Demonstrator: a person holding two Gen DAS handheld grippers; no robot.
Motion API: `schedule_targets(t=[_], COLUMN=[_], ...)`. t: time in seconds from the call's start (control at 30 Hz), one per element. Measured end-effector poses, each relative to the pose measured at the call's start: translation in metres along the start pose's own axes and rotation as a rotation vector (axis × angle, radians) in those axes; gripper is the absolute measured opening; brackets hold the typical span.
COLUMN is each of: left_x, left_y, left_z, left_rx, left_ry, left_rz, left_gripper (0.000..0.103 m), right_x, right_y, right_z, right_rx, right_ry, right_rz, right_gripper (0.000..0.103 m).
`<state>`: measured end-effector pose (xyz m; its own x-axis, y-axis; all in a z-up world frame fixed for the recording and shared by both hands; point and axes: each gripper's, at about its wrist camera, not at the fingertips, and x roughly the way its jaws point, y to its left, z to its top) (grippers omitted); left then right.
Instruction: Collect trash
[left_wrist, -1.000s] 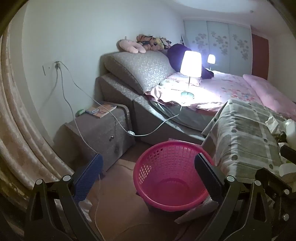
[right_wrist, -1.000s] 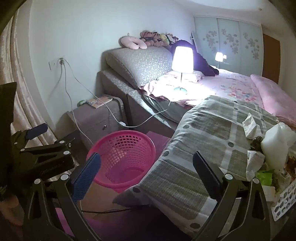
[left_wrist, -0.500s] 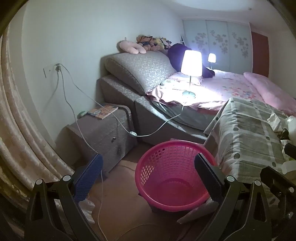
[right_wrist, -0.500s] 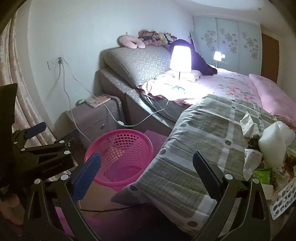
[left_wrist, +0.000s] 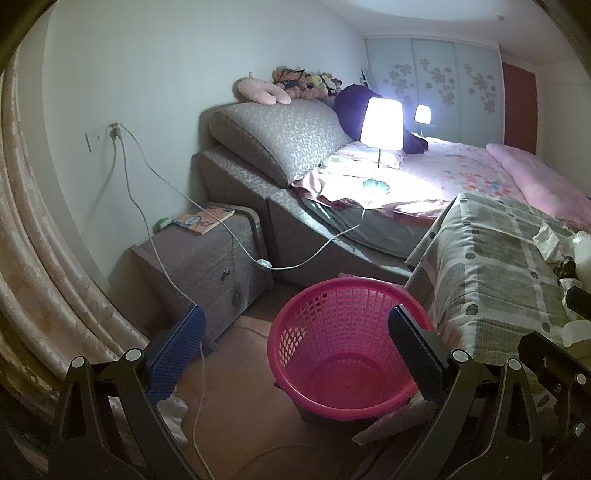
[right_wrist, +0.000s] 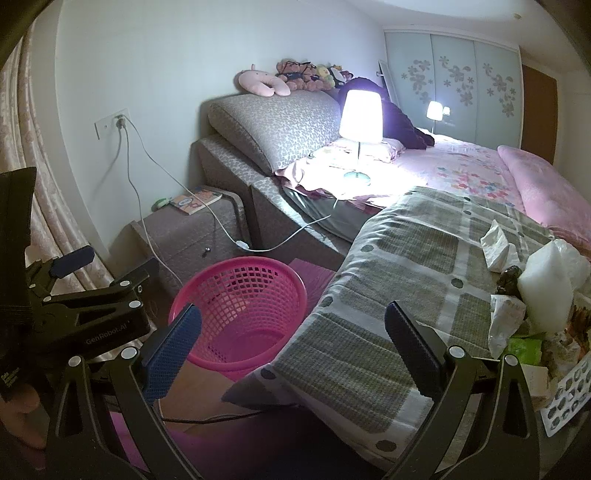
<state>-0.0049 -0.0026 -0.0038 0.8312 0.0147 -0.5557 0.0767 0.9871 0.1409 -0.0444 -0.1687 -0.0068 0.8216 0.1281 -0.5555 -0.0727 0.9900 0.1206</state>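
The left gripper (left_wrist: 295, 349) hangs with jaws spread wide and empty above the empty pink basket (left_wrist: 343, 350) on the floor, while the right gripper (right_wrist: 293, 349), equally wide and empty, faces the blanket (right_wrist: 406, 280) bearing crumpled trash (right_wrist: 532, 291).

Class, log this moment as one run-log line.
left tongs: open, empty | right tongs: open, empty | pink basket: empty, on floor | trash: on checked blanket
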Motion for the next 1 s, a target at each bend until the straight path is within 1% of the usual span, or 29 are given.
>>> schedule_targets(t=[1.0], left_x=[0.0016], left_y=[-0.0024], left_z=[-0.0016], left_rx=[0.001], left_ry=[0.003], left_rz=[0.002], left_gripper=[0.095], right_x=[0.0009], right_y=[-0.0002], right_z=[-0.0002], right_rx=[0.004], right_ry=[0.001], right_rz=[0.003], right_gripper=[0.096])
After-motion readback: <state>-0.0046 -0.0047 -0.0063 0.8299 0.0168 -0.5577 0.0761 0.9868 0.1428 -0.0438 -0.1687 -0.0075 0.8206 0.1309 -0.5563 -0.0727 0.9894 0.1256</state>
